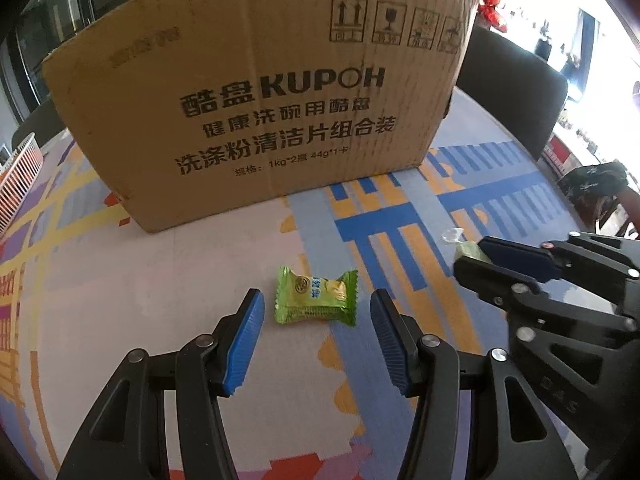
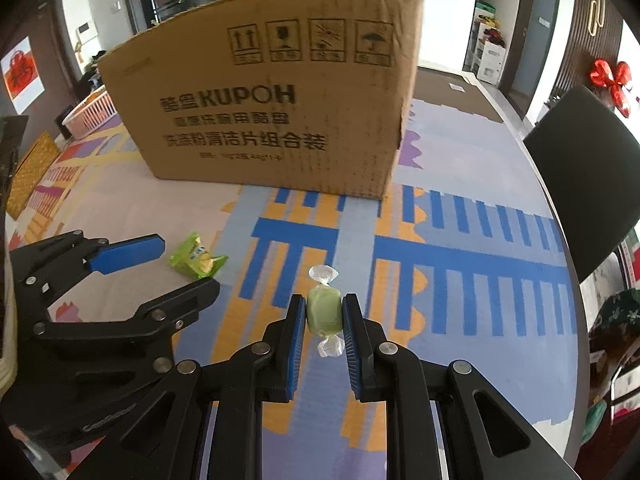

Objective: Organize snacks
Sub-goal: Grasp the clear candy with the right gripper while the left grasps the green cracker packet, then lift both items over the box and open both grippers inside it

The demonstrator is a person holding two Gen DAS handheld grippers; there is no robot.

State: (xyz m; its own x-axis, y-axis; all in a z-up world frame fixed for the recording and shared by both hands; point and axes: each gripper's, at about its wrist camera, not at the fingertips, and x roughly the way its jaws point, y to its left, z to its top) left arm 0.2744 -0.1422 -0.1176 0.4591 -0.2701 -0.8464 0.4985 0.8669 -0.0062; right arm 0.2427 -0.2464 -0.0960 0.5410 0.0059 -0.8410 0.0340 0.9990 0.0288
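A green foil snack packet (image 1: 316, 298) lies flat on the patterned tablecloth, just ahead of my left gripper (image 1: 318, 312), which is open with its blue pads either side of the packet's near end. The packet also shows in the right wrist view (image 2: 197, 257). My right gripper (image 2: 323, 312) is shut on a pale green twist-wrapped candy (image 2: 324, 312). In the left wrist view the right gripper (image 1: 474, 258) shows at the right with the candy (image 1: 472, 251) between its tips. A large cardboard box (image 1: 256, 108) stands behind, also in the right wrist view (image 2: 280, 112).
A pink-and-white slatted basket (image 2: 94, 114) sits left of the box, seen at the left edge of the left wrist view (image 1: 18, 176). A dark chair (image 2: 588, 168) stands at the table's right edge. The left gripper (image 2: 188, 266) appears at left in the right wrist view.
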